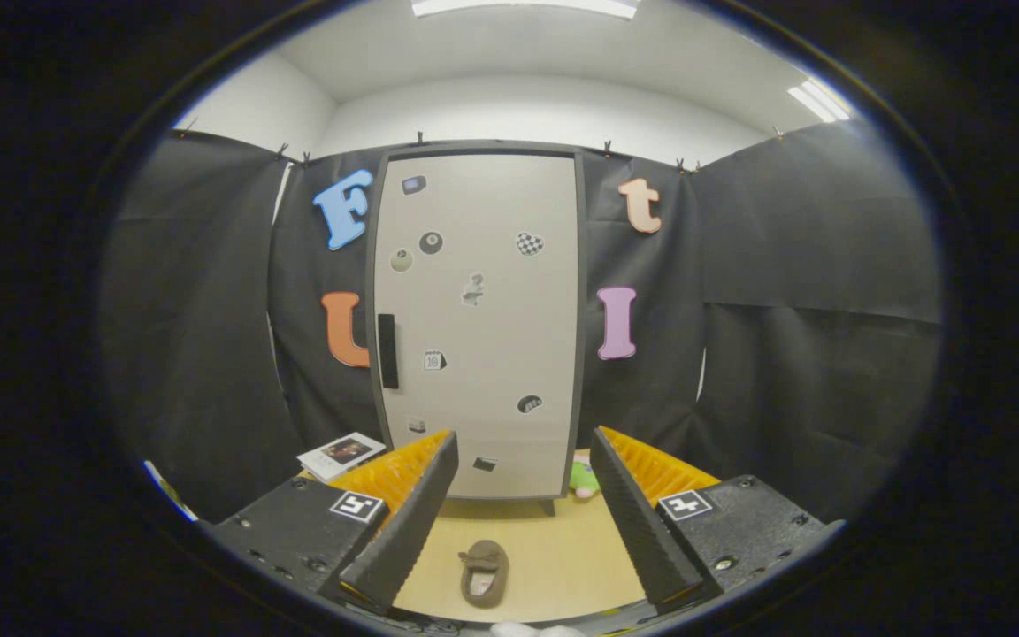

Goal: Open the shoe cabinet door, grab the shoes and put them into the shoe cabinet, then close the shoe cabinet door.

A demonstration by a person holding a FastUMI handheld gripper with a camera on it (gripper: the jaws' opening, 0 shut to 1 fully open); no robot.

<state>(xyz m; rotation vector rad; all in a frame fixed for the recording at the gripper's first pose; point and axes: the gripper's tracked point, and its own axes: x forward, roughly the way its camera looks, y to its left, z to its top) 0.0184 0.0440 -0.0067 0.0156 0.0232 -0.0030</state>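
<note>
A tall pale grey shoe cabinet with a dark frame stands against the back wall, its door shut. A black vertical handle sits on the door's left side, and small stickers dot the door. A brown slipper lies on the wooden floor between my fingers, well short of the cabinet. My gripper is open, its two black and orange fingers spread wide with nothing between them.
A white booklet lies on the floor left of the cabinet, just beyond my left finger. A small green and pink toy rests at the cabinet's right foot. Black cloth walls close in on both sides.
</note>
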